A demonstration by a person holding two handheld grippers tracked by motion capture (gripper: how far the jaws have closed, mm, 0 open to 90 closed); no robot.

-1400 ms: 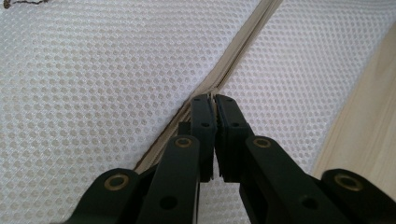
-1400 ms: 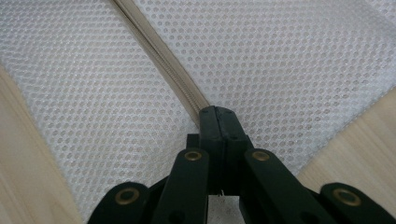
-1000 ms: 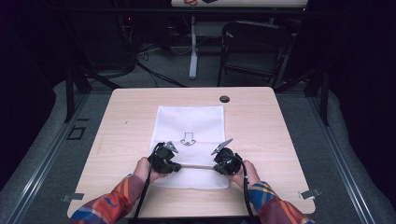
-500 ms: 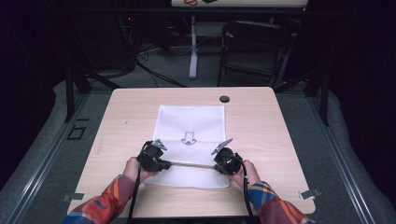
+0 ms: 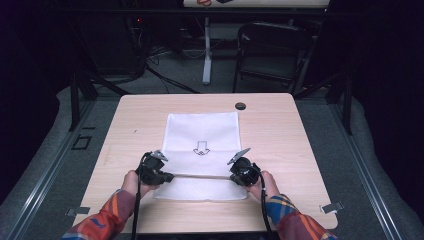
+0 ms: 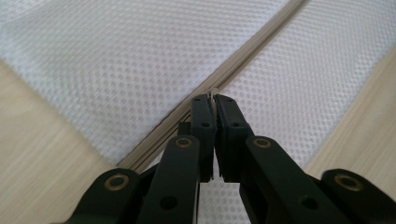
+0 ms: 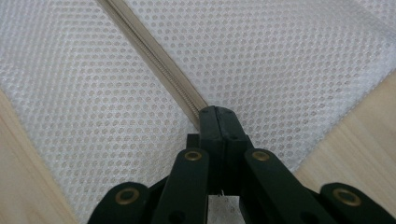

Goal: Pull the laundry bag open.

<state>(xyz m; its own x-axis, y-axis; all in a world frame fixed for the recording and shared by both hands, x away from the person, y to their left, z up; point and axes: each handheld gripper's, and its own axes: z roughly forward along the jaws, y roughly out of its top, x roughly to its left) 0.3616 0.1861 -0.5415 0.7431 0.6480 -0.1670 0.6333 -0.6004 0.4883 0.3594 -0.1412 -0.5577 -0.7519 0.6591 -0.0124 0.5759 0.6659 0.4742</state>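
A white mesh bag (image 5: 200, 132) with a black arrow print lies flat on the wooden table (image 5: 280, 135). A beige zipper (image 5: 200, 176) runs across the bag near its front end. My left gripper (image 5: 170, 176) is at the zipper's left end, shut on the small metal zipper pull (image 6: 214, 93). In the left gripper view the zipper tape (image 6: 252, 60) stretches away past the closed jaws (image 6: 215, 99). At the zipper's right end my right gripper (image 5: 231, 176) is shut, and the right gripper view has its jaws (image 7: 217, 112) clamped on the end of the zipper (image 7: 154, 60).
A small black round object (image 5: 240, 105) sits near the table's far edge. Metal clips (image 5: 332, 207) mark the front corners. A dark folding chair (image 5: 272, 50) and a table leg stand beyond the table. Bare wood lies on both sides of the bag.
My left gripper has slid to the left along the zipper line, widening the gap between the two grippers. The right gripper has stayed in place.
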